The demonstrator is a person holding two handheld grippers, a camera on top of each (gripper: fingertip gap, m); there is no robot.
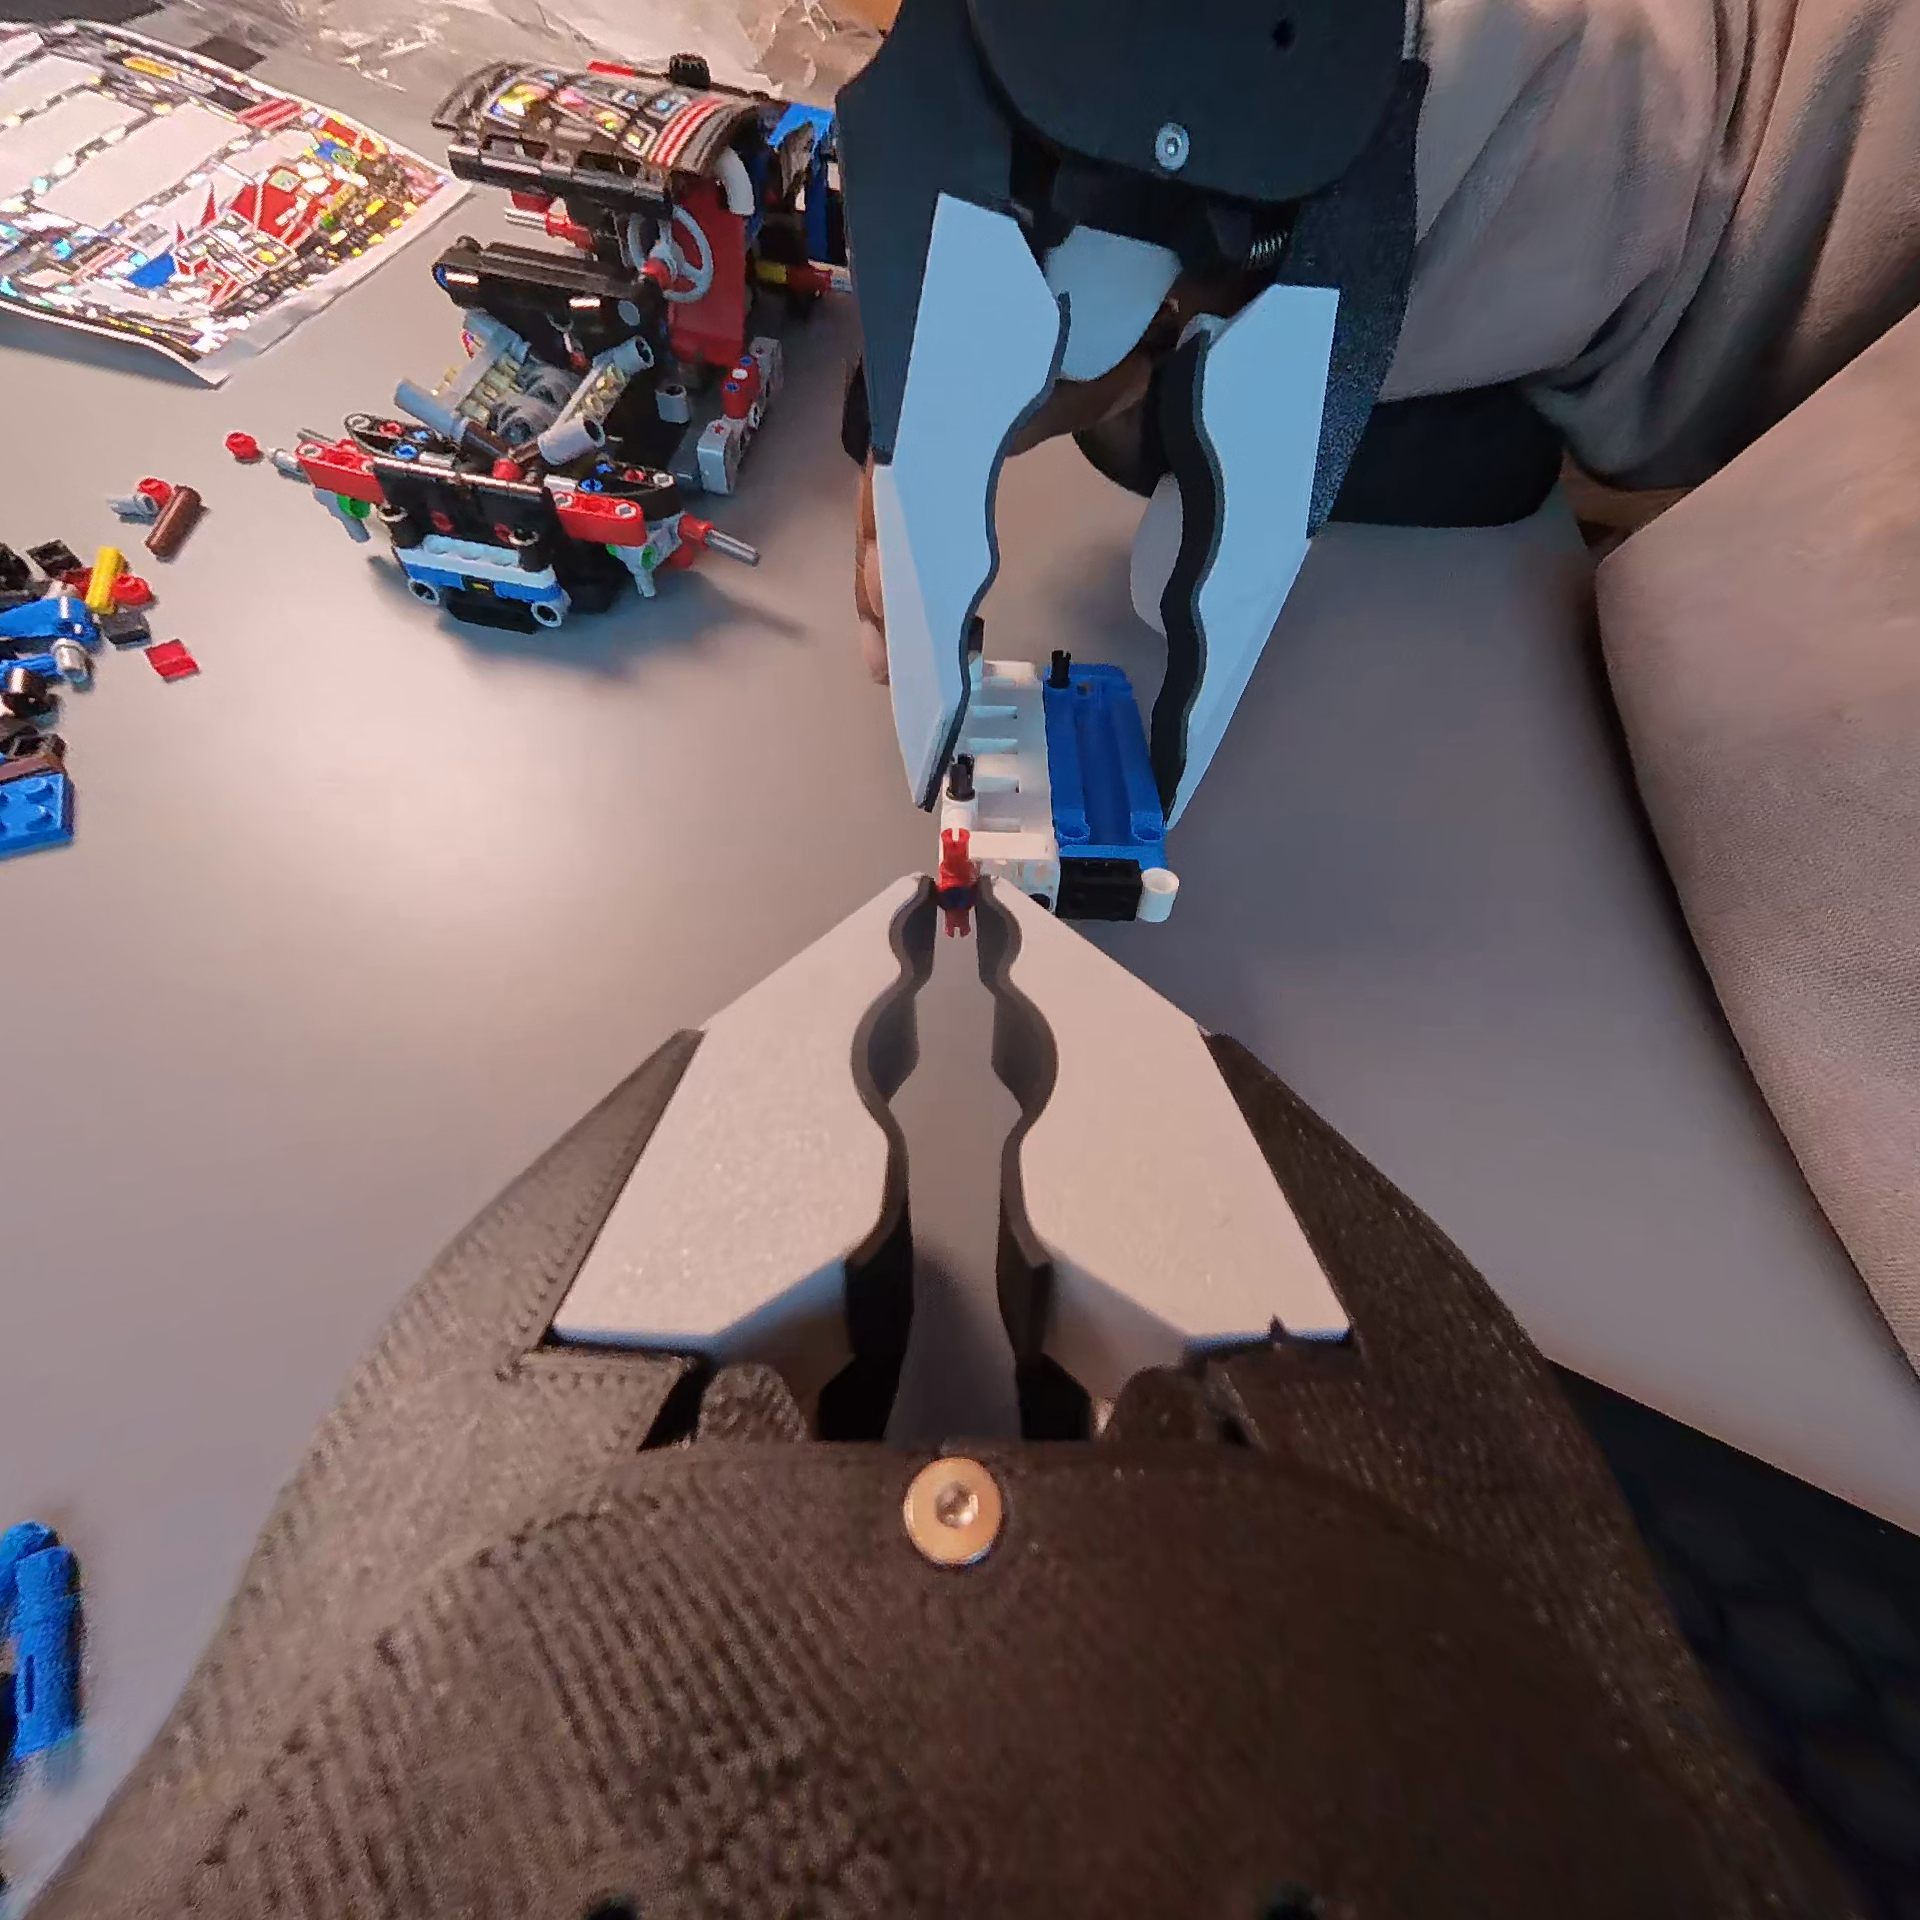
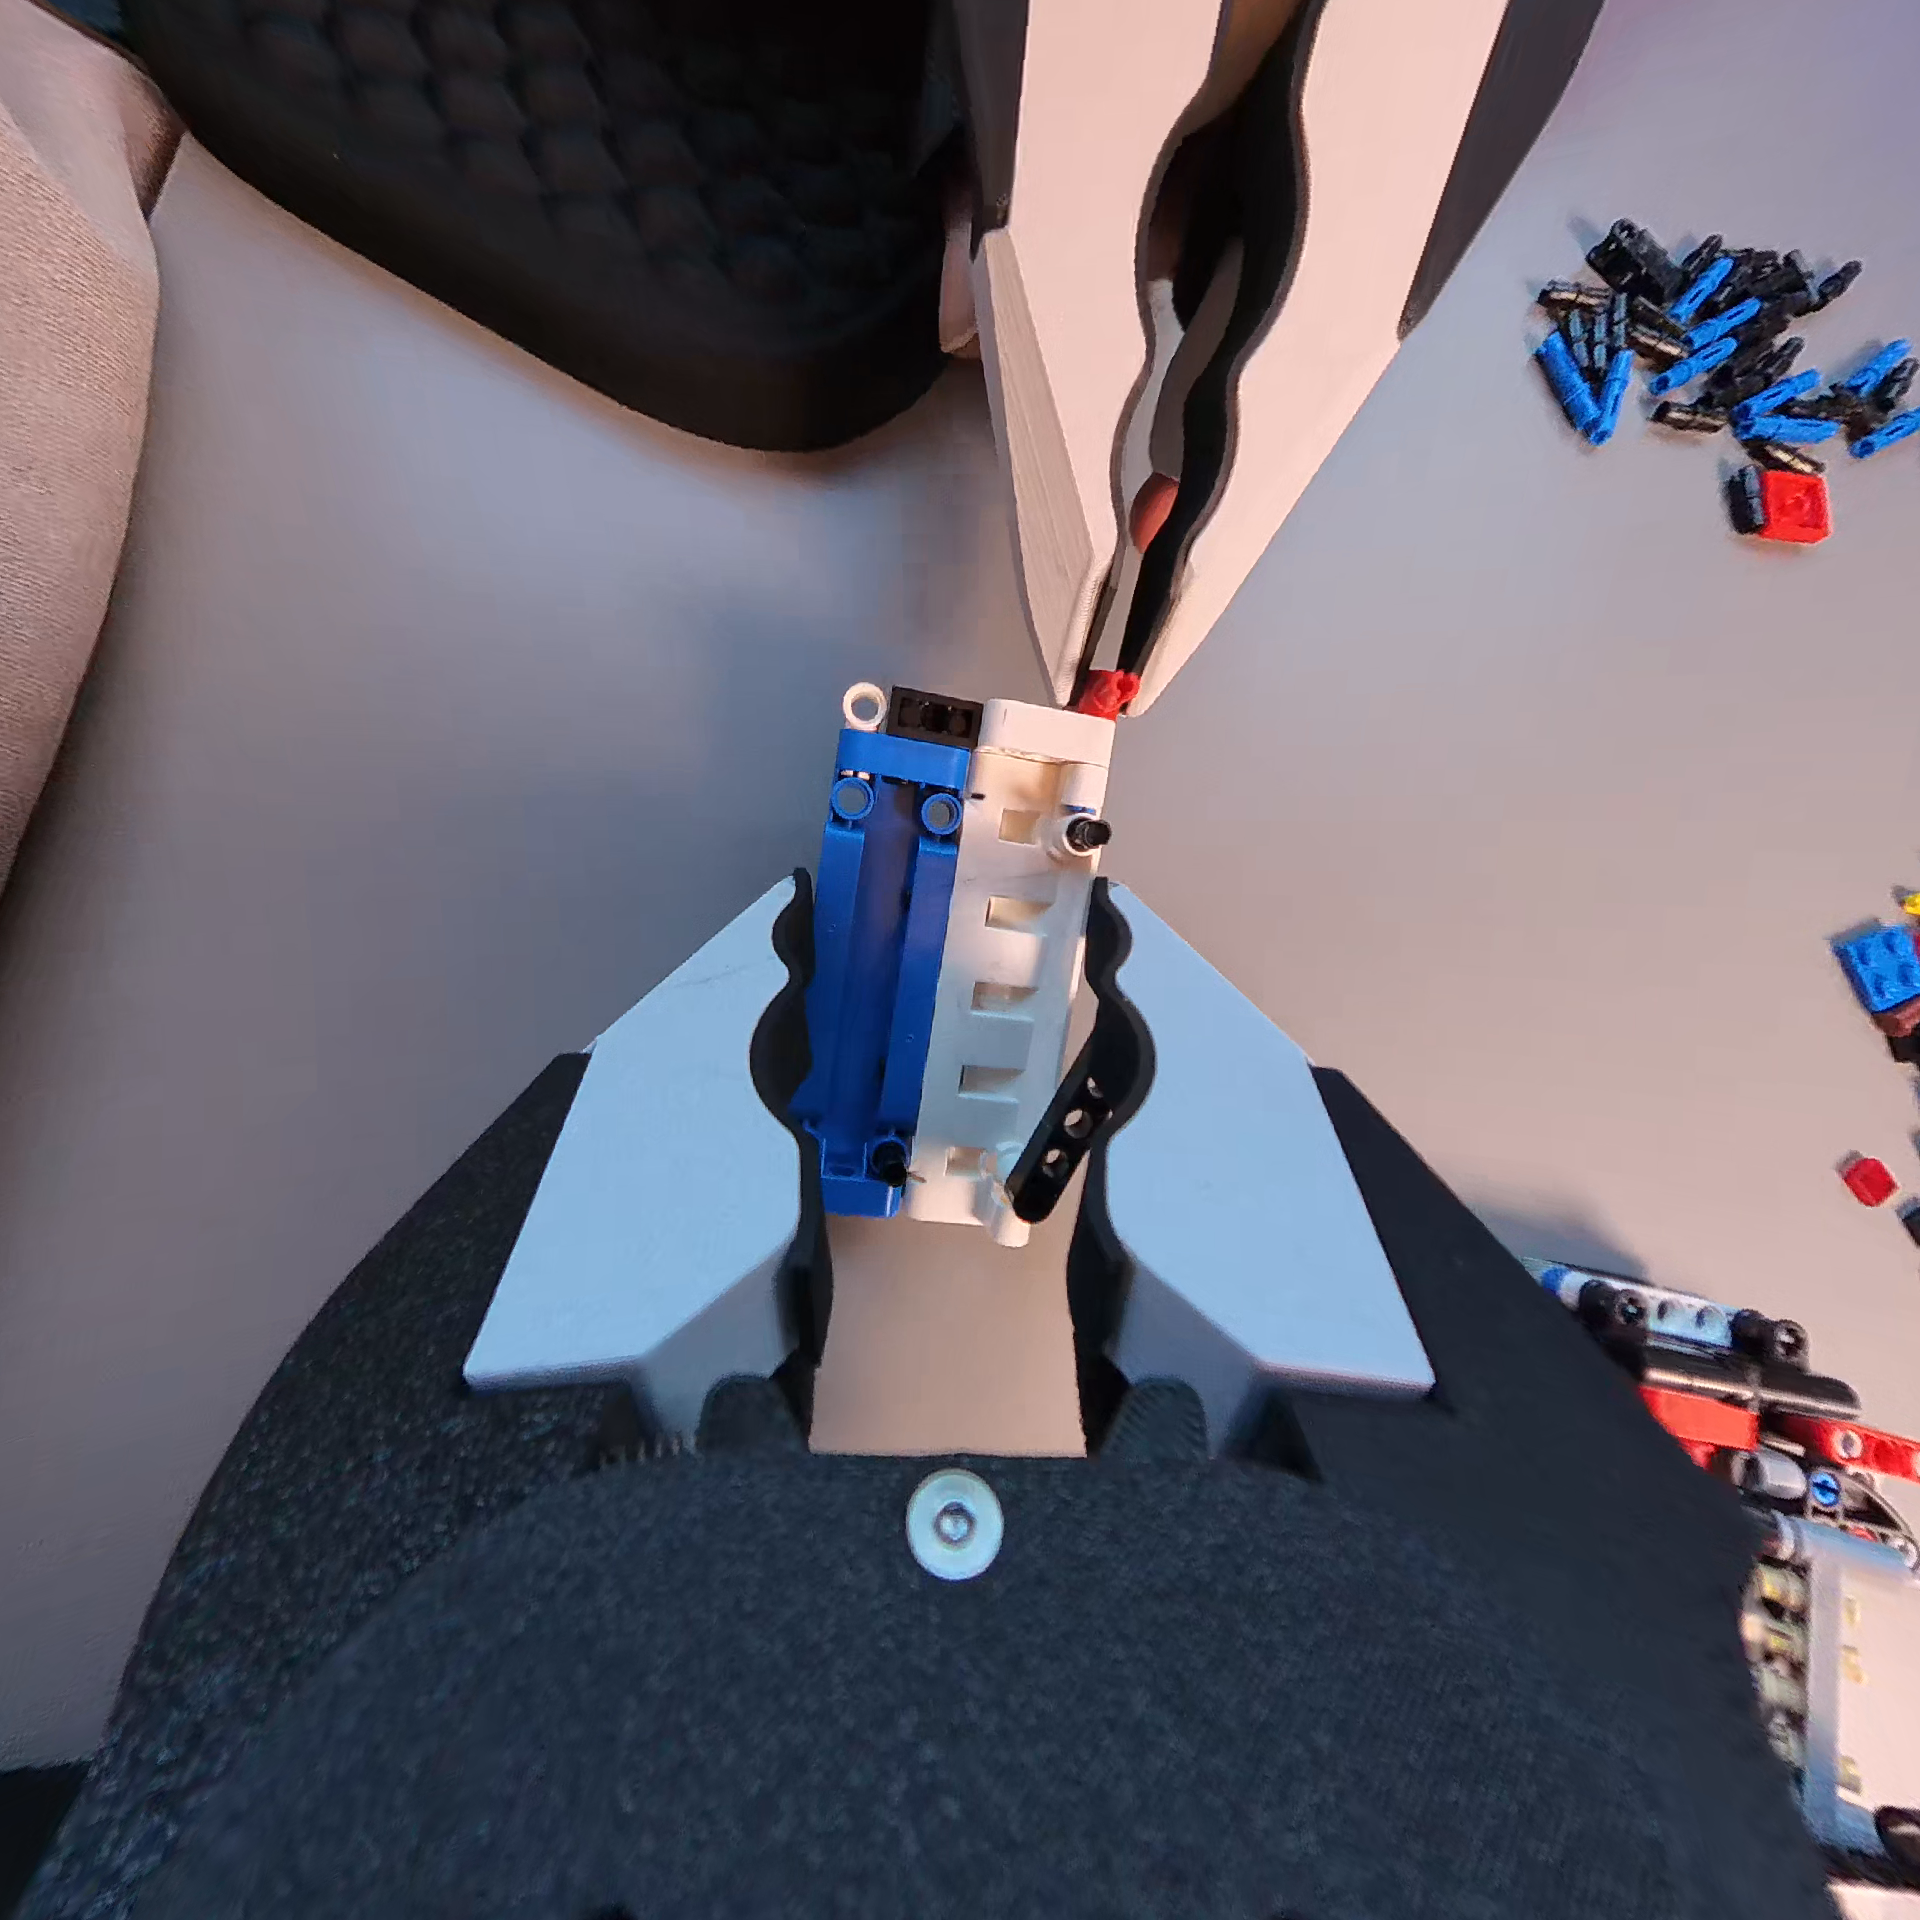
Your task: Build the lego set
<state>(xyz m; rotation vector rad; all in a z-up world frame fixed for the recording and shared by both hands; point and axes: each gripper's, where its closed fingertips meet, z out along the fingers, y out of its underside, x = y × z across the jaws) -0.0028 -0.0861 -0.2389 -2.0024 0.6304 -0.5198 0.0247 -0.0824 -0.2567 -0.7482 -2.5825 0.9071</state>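
My right gripper [image 2: 948,894] is shut on a blue and white panel assembly [image 2: 987,966], holding it above the grey table; the assembly also shows in the left wrist view [image 1: 1070,769]. My left gripper [image 1: 958,883] is shut on a small red pin [image 1: 954,878], whose tip touches the white end of the assembly. In the right wrist view the left gripper [image 2: 1107,696] comes from above with the red pin [image 2: 1104,694] at the assembly's top right corner. A black beam [image 2: 1070,1132] hangs from the assembly's lower right.
A partly built car model [image 1: 592,353] stands at the back left, its edge in the right wrist view [image 2: 1787,1423]. A sticker sheet [image 1: 177,197] lies behind. Loose bricks [image 1: 62,644] lie left; blue and black pins [image 2: 1725,343] are piled right. A person's sleeve [image 1: 1662,208] is behind. My left and right fingertips are right by each other. From the right gripper's tips to the partly built car model [image 1: 592,353] is close to 15 centimetres.
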